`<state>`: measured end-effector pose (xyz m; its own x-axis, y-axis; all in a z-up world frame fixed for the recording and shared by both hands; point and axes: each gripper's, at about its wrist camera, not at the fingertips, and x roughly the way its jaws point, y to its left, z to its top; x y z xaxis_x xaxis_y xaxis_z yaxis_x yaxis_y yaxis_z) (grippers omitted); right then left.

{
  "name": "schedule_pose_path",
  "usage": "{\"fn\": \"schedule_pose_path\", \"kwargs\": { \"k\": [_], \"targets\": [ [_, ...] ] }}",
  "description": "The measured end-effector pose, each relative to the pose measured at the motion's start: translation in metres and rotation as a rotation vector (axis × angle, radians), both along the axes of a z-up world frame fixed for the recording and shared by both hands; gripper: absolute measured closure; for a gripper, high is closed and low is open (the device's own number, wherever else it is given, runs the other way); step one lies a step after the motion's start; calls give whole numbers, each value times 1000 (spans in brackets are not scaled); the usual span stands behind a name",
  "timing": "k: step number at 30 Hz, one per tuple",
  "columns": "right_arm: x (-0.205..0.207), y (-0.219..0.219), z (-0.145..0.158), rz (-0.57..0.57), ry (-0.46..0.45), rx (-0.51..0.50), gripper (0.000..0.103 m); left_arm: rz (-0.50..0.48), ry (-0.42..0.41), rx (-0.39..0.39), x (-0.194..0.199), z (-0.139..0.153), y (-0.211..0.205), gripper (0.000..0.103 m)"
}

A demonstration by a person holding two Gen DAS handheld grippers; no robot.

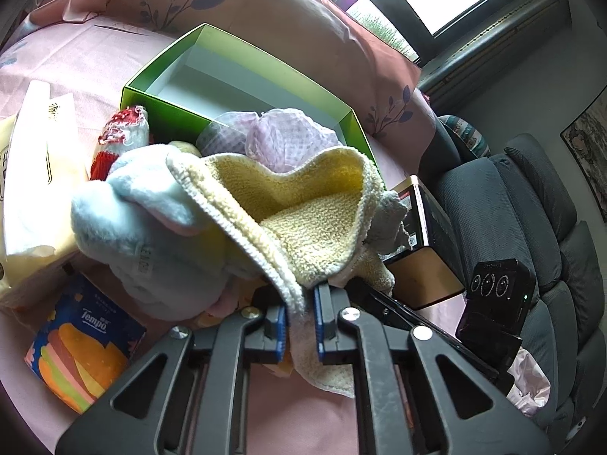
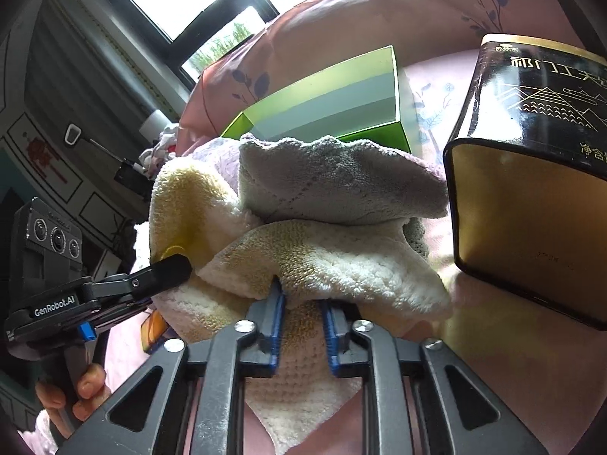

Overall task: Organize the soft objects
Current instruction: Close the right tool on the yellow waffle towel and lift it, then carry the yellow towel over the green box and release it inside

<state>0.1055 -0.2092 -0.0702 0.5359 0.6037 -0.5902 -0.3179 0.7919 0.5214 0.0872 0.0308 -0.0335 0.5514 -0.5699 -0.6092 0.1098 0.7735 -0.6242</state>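
A yellow-and-white towel (image 1: 303, 208) lies bunched on the pink bed, held from two sides. My left gripper (image 1: 299, 318) is shut on its near edge. My right gripper (image 2: 303, 314) is shut on another edge of the same towel (image 2: 322, 261). A grey cloth (image 2: 334, 182) rests on top of it. A pale blue plush (image 1: 151, 227), a lilac checked cloth (image 1: 288, 136) and a red-and-white knitted item (image 1: 121, 132) lie beside it. An open green box (image 1: 242, 76) stands just behind, also in the right wrist view (image 2: 341, 94). The left gripper's finger (image 2: 167, 269) shows at the towel's left.
A black-and-gold tin (image 2: 531, 174) stands right of the towel, also in the left wrist view (image 1: 421, 242). A tissue pack (image 1: 38, 174) and a Tempo packet (image 1: 83, 345) lie at left. A pink pillow (image 1: 265, 3) is behind the box. A dark sofa (image 1: 531, 227) is beyond the bed.
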Motion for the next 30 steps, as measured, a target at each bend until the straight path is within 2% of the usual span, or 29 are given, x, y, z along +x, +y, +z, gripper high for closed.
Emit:
{"fn": "schedule_pose_path", "kwargs": {
  "k": [7, 13, 17, 24, 27, 30],
  "targets": [
    [-39, -6, 35, 49, -88, 51, 90, -18, -80, -28, -23, 29, 1, 98],
    [-71, -7, 84, 91, -199, 89, 90, -32, -199, -27, -56, 75, 0, 98],
    [-80, -2, 123, 103, -293, 100, 90, -44, -278, -8, -64, 110, -2, 98],
    [-68, 10, 188, 94, -461, 58, 90, -66, -400, 58, -40, 172, -10, 98],
    [-50, 17, 205, 79, -502, 21, 90, -57, -407, 78, -17, 184, -13, 98],
    [-23, 23, 209, 71, -491, 9, 90, -40, -387, 87, 10, 186, -10, 98]
  ]
}}
